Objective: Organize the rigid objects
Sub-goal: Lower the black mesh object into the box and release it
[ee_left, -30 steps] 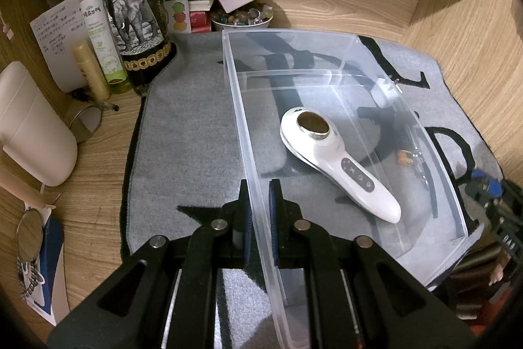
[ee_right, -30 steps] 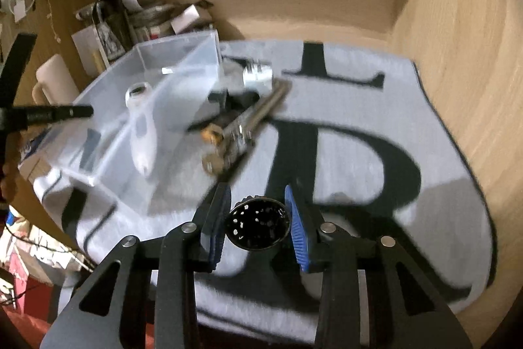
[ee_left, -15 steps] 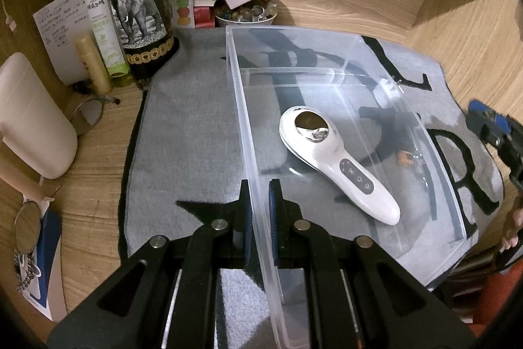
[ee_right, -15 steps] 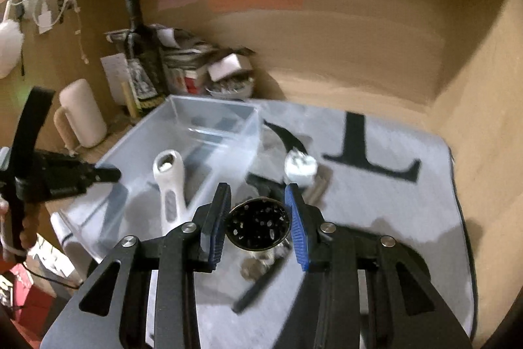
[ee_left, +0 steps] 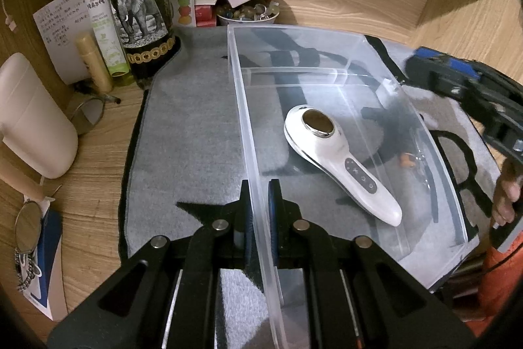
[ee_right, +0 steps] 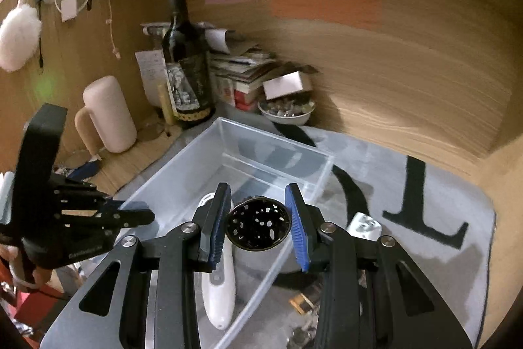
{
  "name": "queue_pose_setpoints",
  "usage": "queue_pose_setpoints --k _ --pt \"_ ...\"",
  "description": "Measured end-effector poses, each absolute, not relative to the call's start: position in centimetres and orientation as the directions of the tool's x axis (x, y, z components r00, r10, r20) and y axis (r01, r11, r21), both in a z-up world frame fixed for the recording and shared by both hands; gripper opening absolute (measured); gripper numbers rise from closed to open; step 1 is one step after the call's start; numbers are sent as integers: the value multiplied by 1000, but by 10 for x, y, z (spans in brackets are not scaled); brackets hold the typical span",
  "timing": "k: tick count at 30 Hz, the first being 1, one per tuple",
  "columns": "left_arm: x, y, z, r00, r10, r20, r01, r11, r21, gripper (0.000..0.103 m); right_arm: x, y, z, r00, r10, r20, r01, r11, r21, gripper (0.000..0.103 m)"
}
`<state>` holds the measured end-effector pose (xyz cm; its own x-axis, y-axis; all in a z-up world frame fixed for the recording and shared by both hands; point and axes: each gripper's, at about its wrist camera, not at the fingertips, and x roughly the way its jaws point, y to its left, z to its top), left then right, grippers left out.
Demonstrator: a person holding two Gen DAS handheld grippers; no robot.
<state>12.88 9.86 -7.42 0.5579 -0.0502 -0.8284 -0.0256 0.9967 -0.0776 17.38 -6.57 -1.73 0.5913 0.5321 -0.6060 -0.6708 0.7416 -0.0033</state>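
Note:
My left gripper point(ee_left: 260, 211) is shut on the near-left wall of a clear plastic bin point(ee_left: 242, 107) that rests on a grey mat. A white handheld device point(ee_left: 340, 156) lies inside the bin. My right gripper point(ee_right: 258, 228) is shut on a dark round cup with a perforated bottom point(ee_right: 258, 226) and holds it above the bin's right rim point(ee_right: 322, 182). The white device point(ee_right: 217, 290) shows below it. The right gripper also appears at the right edge of the left wrist view point(ee_left: 457, 84). The left gripper appears at the left of the right wrist view point(ee_right: 130, 215).
A wine bottle point(ee_left: 137, 5), spray bottle point(ee_left: 101, 22), papers and a bowl of beads point(ee_left: 248, 13) crowd the back left corner. A cream jug point(ee_left: 29, 120) stands at left. A white cap point(ee_right: 362, 224) and metal items point(ee_right: 304, 300) lie on the mat right of the bin.
My right gripper has lifted the perforated cup off the mat and carried it left, up over the bin's right rim. The left gripper has kept its hold on the bin wall.

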Motion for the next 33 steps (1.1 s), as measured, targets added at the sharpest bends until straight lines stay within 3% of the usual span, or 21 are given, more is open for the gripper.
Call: queue_pose_setpoints --k 12,19,33 --pt "128 99 -75 559 -54 -827 -21 997 -79 8 207 -40 -55 530 438 -726 -669 743 -41 32" --pt "129 98 -75 560 -55 -827 -22 996 -81 8 204 -29 -62 511 417 -752 -691 719 -71 32" --pt "128 99 -74 560 -51 -827 -27 996 -80 8 187 -40 -38 542 453 -708 -696 714 -77 43"
